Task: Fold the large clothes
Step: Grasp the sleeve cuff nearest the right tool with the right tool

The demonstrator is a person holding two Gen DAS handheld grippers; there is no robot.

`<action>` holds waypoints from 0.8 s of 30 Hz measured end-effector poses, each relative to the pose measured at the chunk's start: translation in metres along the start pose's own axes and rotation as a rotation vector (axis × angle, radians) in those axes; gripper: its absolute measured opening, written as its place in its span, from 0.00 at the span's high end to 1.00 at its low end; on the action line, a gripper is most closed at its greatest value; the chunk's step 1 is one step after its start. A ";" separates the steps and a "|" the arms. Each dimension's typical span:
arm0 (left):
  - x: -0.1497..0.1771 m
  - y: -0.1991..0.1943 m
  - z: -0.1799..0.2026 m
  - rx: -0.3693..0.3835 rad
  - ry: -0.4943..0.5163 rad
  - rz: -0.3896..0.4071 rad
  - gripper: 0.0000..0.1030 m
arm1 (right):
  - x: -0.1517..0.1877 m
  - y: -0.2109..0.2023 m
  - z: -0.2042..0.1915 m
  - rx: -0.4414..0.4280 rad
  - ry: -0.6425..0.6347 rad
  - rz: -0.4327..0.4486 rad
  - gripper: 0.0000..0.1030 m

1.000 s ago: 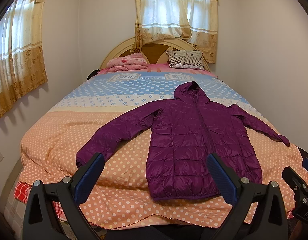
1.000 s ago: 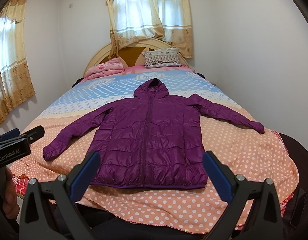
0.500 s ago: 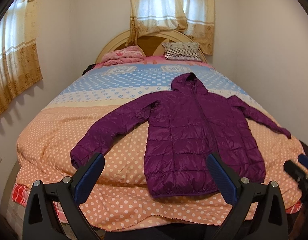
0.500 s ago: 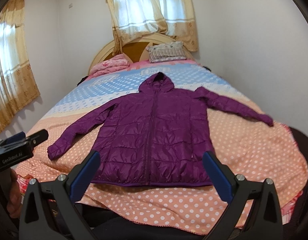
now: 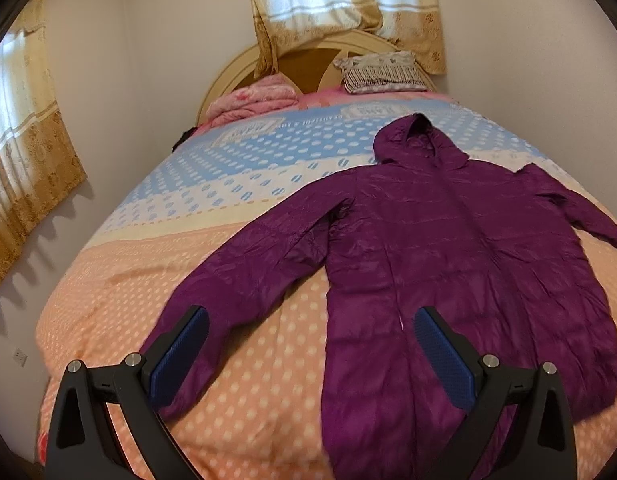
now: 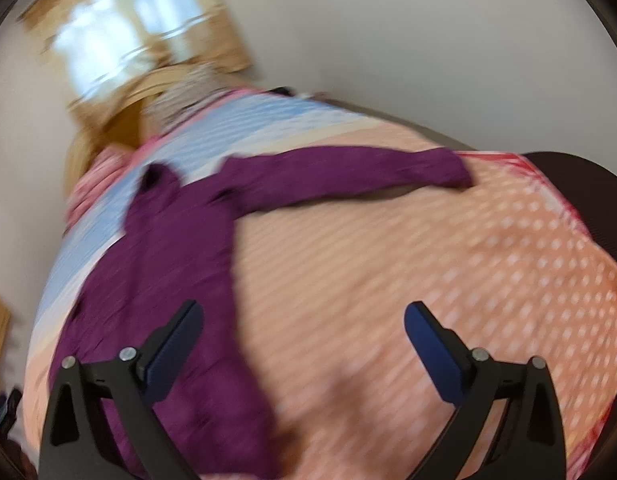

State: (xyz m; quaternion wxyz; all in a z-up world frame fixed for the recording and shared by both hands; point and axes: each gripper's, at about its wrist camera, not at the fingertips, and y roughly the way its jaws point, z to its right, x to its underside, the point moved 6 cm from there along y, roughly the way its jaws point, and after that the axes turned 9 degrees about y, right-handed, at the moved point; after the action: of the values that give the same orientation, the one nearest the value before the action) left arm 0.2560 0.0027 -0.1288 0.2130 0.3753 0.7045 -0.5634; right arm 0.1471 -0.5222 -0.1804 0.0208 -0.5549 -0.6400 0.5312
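A purple hooded puffer jacket (image 5: 448, 248) lies flat on the bed, front up, zipped, both sleeves spread out. My left gripper (image 5: 310, 344) is open and empty above the bed, between the jacket's left sleeve cuff and its lower hem. In the blurred right wrist view the jacket (image 6: 176, 264) lies to the left, its right sleeve (image 6: 348, 172) stretching to the right. My right gripper (image 6: 302, 340) is open and empty above the bedspread, beside the jacket's right edge.
The bed (image 5: 120, 292) has a polka-dot spread, orange near me and blue farther back. A pink folded blanket (image 5: 256, 98) and a striped pillow (image 5: 382, 72) lie by the headboard. Curtained windows are on the left and back walls. A white wall runs close along the right side.
Both grippers have moved forward over the bed and tilted down. The left has shifted toward the left sleeve, the right has swung fast toward the right sleeve side. The jacket has not moved.
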 end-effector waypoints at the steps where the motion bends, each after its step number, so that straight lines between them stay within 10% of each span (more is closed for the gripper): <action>1: -0.006 0.011 0.002 -0.008 -0.001 0.005 0.01 | -0.015 0.009 0.013 0.024 0.029 0.003 0.06; 16: -0.061 0.150 0.007 -0.172 0.039 -0.047 0.01 | -0.118 0.099 0.089 0.265 0.109 -0.015 0.28; 20: -0.053 0.182 0.007 -0.199 0.060 -0.122 0.01 | -0.115 0.119 0.100 0.269 0.107 -0.095 0.71; 24: -0.044 0.192 -0.003 -0.200 0.024 -0.160 0.01 | -0.121 0.106 0.097 0.206 0.118 -0.062 0.87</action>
State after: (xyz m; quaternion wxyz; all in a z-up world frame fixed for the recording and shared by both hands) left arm 0.4318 0.0088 -0.2184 0.1952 0.3015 0.7875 -0.5008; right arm 0.2070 -0.6936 -0.2294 0.1317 -0.5601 -0.5966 0.5594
